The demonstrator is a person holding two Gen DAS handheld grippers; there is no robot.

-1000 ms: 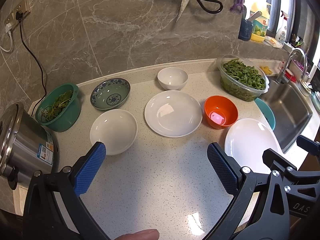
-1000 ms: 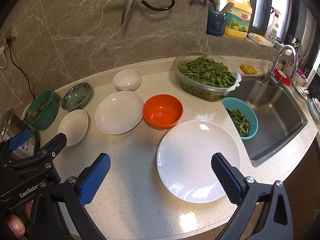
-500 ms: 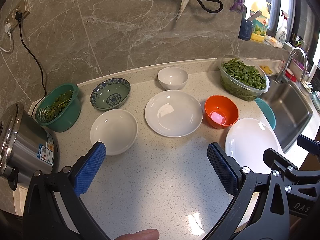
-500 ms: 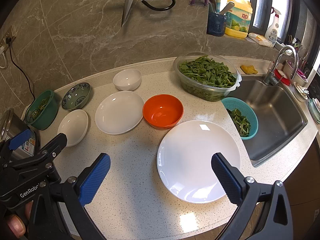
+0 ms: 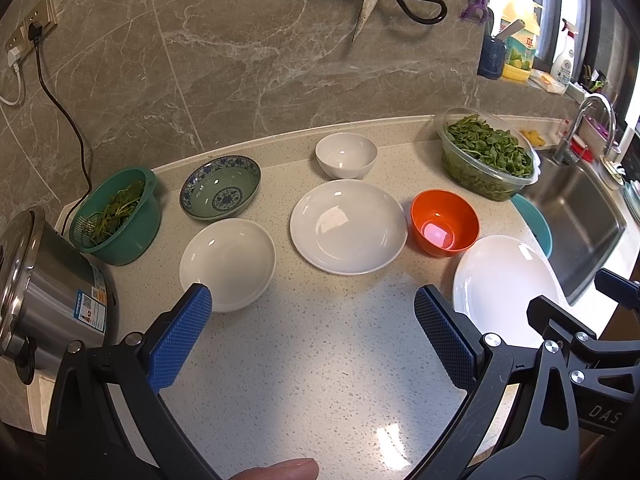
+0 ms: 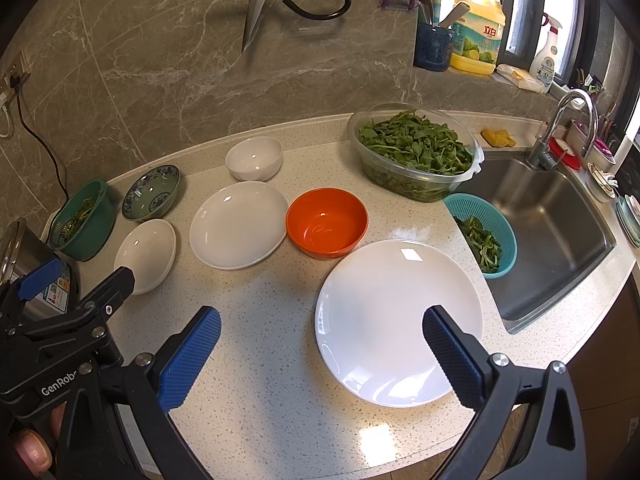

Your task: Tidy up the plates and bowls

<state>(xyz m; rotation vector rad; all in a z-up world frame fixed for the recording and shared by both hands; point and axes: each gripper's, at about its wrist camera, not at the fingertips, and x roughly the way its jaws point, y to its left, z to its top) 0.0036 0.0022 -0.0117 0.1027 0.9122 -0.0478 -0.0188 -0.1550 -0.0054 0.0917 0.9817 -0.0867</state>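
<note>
The large white plate (image 6: 400, 320) lies flat on the speckled counter (image 6: 260, 360) in the lower middle of the right wrist view, partly between the spread fingers of the right gripper (image 6: 320, 332), which is wide open and holds nothing. Up and to the left of the plate, almost touching its rim, sits the orange bowl (image 6: 327, 222), and just left of that the medium white plate (image 6: 239, 224). Behind this plate stands the small white bowl (image 6: 254, 158). Further left lie the shallow white bowl (image 6: 146, 254) and, above it, the blue-patterned bowl (image 6: 152, 192).

In the left wrist view the left gripper (image 5: 310, 306) is likewise wide open and empty, over bare counter in the lower centre, its left finger overlapping the near rim of the shallow white bowl.

Around the dishes: a green colander (image 5: 120, 216) of leaves at the left, a steel cooker (image 5: 40, 292) at the left edge, a clear tub of greens (image 6: 414, 152) at upper right, and a teal strainer (image 6: 486, 234) at the edge of the sink (image 6: 560, 232).
</note>
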